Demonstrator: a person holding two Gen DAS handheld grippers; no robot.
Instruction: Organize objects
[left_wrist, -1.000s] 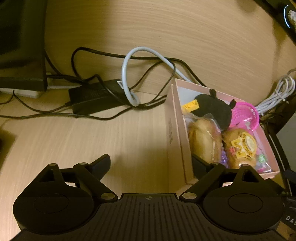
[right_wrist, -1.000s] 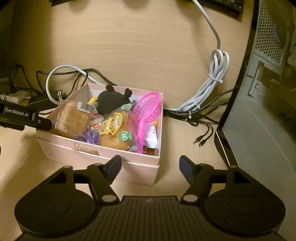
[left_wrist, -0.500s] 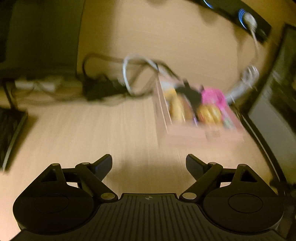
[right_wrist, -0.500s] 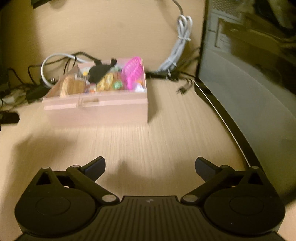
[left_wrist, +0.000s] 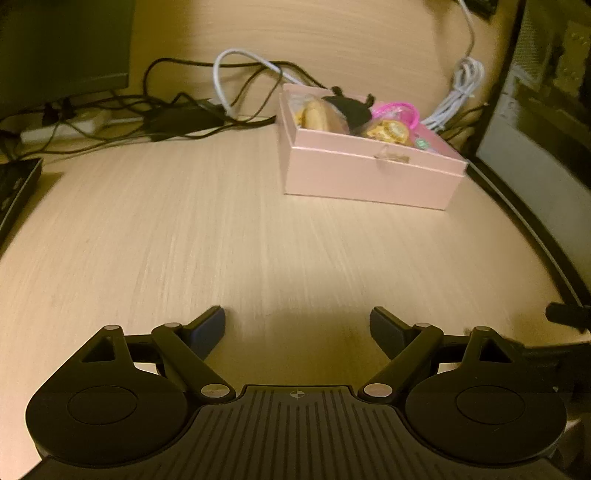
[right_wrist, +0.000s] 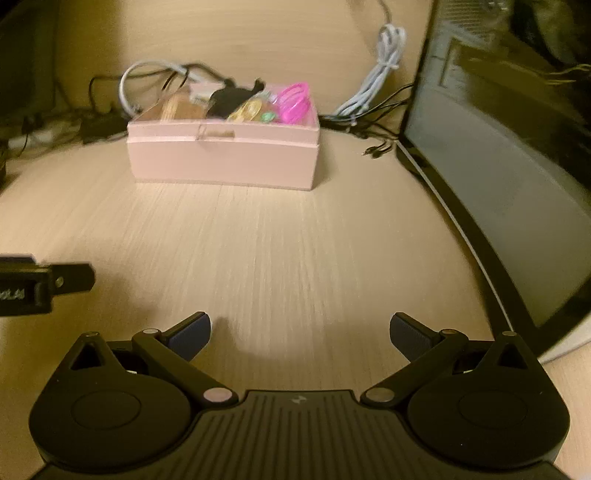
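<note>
Both grippers spread wide with nothing between the jaws: left gripper (left_wrist: 297, 325) and right gripper (right_wrist: 300, 330) hang over bare wooden desk (right_wrist: 280, 258). Pink box (right_wrist: 221, 158) sits well ahead near the back wall, holding wrapped buns (left_wrist: 314, 114), black plush toy (left_wrist: 349, 107) and pink basket (right_wrist: 293, 101); cables (left_wrist: 177, 110) lie beside it

Both claws point forward and downward over the bench, side by side. The left claw (left_wrist: 297, 326) has its jaws spread wide with nothing between them. The right claw (right_wrist: 300, 332) has its jaws spread wider still, also with nothing between them. From the right wrist view, part of the left claw shows at the left edge, close beside the right one.
</note>
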